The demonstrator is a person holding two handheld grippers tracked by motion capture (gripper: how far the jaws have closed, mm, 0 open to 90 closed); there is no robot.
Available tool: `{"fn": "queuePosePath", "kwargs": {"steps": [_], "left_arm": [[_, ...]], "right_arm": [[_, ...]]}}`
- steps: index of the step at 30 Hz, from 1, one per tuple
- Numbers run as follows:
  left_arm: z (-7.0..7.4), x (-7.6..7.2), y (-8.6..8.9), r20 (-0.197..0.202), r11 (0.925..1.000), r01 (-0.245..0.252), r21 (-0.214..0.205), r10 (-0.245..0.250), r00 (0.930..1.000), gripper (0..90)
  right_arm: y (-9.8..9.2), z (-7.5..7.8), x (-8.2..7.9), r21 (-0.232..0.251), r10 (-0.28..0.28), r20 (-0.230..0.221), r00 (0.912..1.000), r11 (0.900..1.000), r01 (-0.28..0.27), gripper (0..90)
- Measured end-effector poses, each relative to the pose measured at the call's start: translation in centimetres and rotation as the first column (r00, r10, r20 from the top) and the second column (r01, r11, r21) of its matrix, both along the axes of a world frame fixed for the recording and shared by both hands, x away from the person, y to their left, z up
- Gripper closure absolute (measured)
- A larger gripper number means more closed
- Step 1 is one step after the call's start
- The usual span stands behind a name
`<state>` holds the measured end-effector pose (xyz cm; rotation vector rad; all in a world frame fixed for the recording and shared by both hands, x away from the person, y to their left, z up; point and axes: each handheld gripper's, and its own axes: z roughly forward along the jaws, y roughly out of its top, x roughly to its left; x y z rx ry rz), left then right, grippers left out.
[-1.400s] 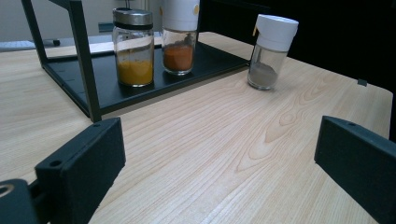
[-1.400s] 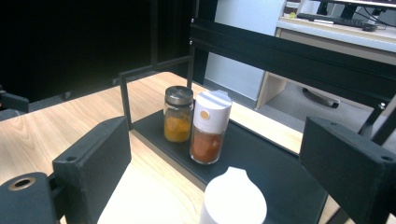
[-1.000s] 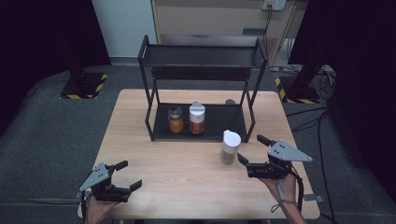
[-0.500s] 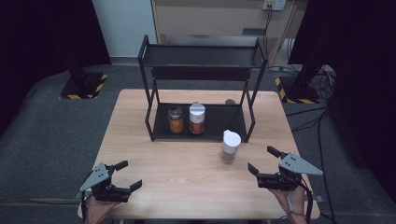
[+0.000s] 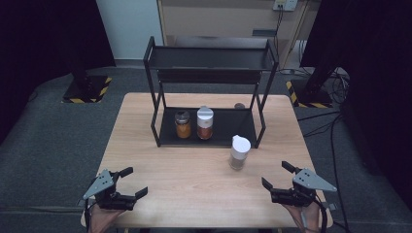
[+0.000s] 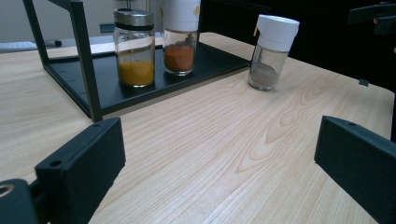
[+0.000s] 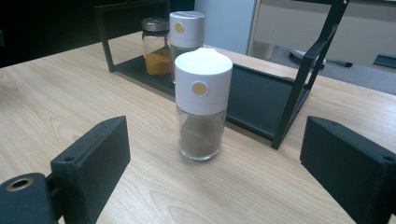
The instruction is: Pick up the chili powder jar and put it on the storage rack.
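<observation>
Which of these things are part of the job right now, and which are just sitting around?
In the job:
white-capped shaker with grey-brown powder, standing on the table, facing the open right gripper
black rack

Just about:
yellow spice jar on the rack's lower shelf
orange spice shaker beside it
open left gripper

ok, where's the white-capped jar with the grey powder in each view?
High view: the white-capped grey-powder jar stands on the table just off the black rack's front right post.
Left gripper view: upper right of centre, right of the rack.
Right gripper view: dead centre, between the open fingers.
Shared landmark: the orange-powder jar with the silver lid on the rack's bottom shelf.
</observation>
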<state>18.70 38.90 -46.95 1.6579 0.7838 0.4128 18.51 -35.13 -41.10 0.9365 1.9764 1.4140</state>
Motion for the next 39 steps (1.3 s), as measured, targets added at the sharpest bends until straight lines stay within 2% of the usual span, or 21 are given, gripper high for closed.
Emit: {"fn": "queuePosePath", "kwargs": {"steps": [24,39], "left_arm": [[-0.1,0.0,0.1,0.010,1.0000,0.003,-0.004,-0.003,0.9999,1.5],[-0.1,0.0,0.1,0.014,0.9999,0.009,-0.006,-0.009,0.9999,1.6]], "right_arm": [[-1.0,-1.7,0.4,0.007,-0.004,-0.019,0.9998,1.0000,0.004,9.3],[-1.2,-1.8,0.5,0.011,0.000,-0.028,0.9996,0.9999,0.000,9.2]]}}
